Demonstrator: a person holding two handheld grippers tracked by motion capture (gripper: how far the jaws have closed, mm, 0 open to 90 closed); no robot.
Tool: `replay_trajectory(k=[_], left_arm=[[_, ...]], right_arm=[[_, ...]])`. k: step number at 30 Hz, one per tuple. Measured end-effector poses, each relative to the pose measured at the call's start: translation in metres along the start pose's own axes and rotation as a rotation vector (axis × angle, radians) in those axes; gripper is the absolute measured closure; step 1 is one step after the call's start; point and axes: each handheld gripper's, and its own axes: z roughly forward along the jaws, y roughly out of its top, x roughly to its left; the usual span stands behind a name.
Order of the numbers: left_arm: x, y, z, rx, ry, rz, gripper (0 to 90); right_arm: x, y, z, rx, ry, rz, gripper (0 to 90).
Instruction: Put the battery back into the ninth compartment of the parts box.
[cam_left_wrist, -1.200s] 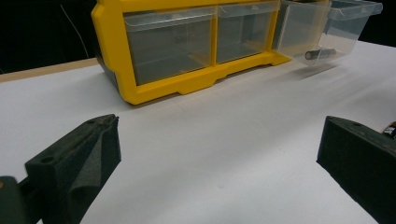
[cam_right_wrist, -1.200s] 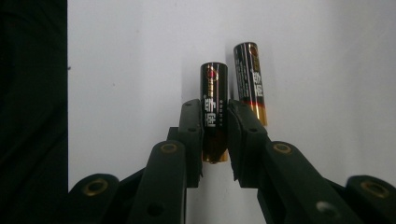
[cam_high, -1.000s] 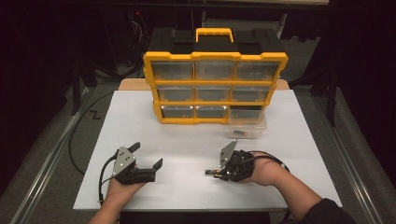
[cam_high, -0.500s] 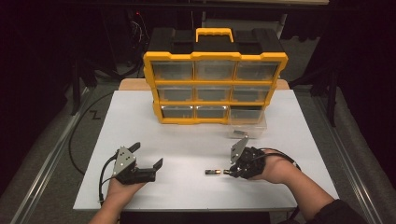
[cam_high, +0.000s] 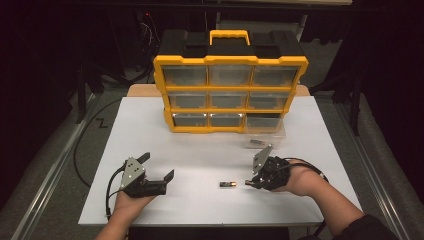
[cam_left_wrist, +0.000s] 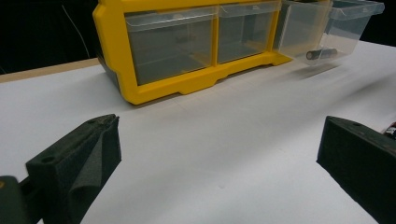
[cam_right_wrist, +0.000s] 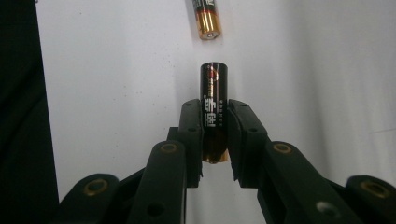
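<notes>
My right gripper (cam_right_wrist: 215, 135) is shut on a black and gold battery (cam_right_wrist: 214, 105) that lies lengthwise between its jaws and sticks out ahead of them, low over the white table. In the high view this gripper (cam_high: 250, 183) is at the front right. A second battery (cam_high: 228, 184) lies loose on the table just beyond its tip, also seen as the battery (cam_right_wrist: 206, 18) straight ahead in the right gripper view. My left gripper (cam_high: 157, 167) rests at the front left, its jaws wide open with nothing between them (cam_left_wrist: 219, 158).
A yellow drawer organizer (cam_high: 230, 92) stands at the back of the white table (cam_high: 200, 150). Its bottom right clear drawer (cam_high: 265, 134) is pulled out and holds a battery (cam_left_wrist: 322, 53). A cable (cam_high: 82, 150) trails off the table's left side.
My right gripper has drawn back to the right with a battery in its jaws, leaving the other battery on the table. The left gripper has not moved.
</notes>
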Motion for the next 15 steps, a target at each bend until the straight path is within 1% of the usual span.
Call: replay_trajectory(k=[5, 7, 11, 15], left_arm=[[0.0, -0.0001, 0.0, 0.002, 0.001, 0.0, 0.3], [0.0, -0.0001, 0.0, -0.001, 0.001, -0.001, 0.3], [-0.0003, -0.0007, 0.0006, -0.004, -0.001, 0.001, 0.3], [-0.0001, -0.0004, 0.0003, -0.005, -0.005, -0.004, 0.2]], right_arm=[[-0.0027, -0.0027, -0.0013, 0.005, -0.007, 0.012, 78.4], [-0.0044, -0.0038, -0.0017, 0.005, -0.01, 0.006, 78.4], [-0.0059, -0.0058, -0.0036, 0.009, -0.012, 0.022, 78.4], [-0.0087, -0.0084, -0.0051, 0.01, -0.017, 0.025, 78.4]])
